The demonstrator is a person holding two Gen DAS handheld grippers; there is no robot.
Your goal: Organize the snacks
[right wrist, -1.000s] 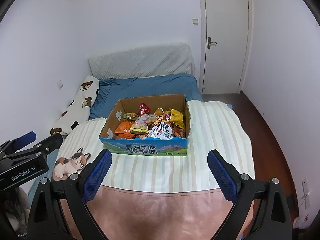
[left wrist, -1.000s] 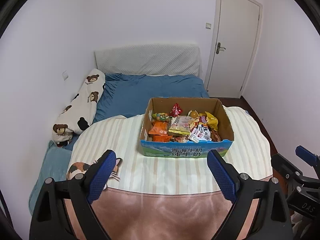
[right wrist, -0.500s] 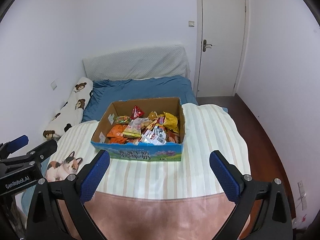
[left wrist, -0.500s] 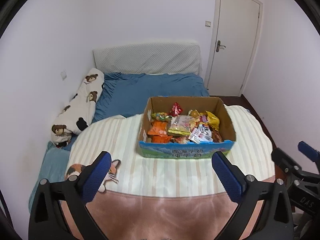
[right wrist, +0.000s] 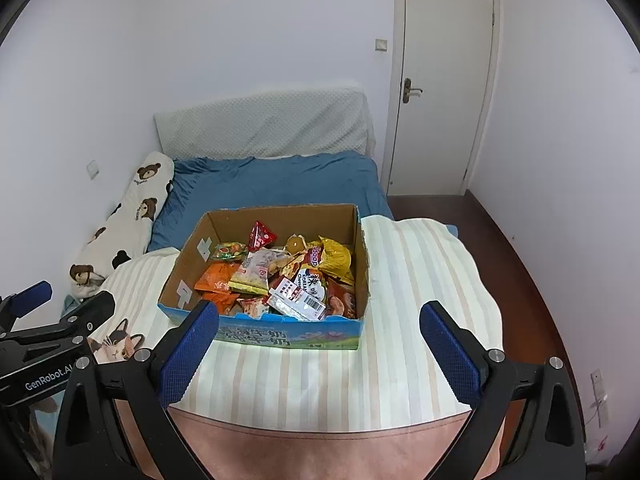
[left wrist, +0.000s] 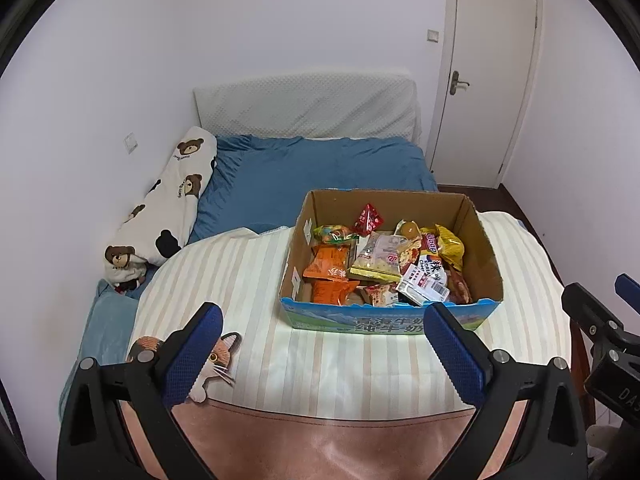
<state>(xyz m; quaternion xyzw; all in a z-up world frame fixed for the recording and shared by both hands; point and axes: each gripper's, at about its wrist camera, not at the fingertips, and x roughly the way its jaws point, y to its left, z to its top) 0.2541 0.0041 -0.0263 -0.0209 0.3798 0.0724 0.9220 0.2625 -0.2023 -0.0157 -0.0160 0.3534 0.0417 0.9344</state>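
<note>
An open cardboard box [left wrist: 486, 256] with a blue printed front stands on a striped cloth; it also shows in the right wrist view [right wrist: 362, 264]. It holds several snack packets: orange packs [left wrist: 330, 266], a red packet [left wrist: 367, 219], a yellow bag [left wrist: 450, 246], a white barcode pack [right wrist: 298, 299]. My left gripper [left wrist: 322, 350] is open and empty, short of the box. My right gripper [right wrist: 320, 346] is open and empty, just before the box's front.
The striped cloth [left wrist: 248, 280] with a cat print [left wrist: 218, 356] covers a bed with a blue sheet [left wrist: 320, 168]. A bear-print pillow [left wrist: 168, 204] lies along the left wall. A white door [right wrist: 442, 92] stands at the back right, wooden floor [right wrist: 532, 280] to the right.
Both grippers have moved slightly nearer the box and shifted view; the jaws stay open. The box and snacks have not moved.
</note>
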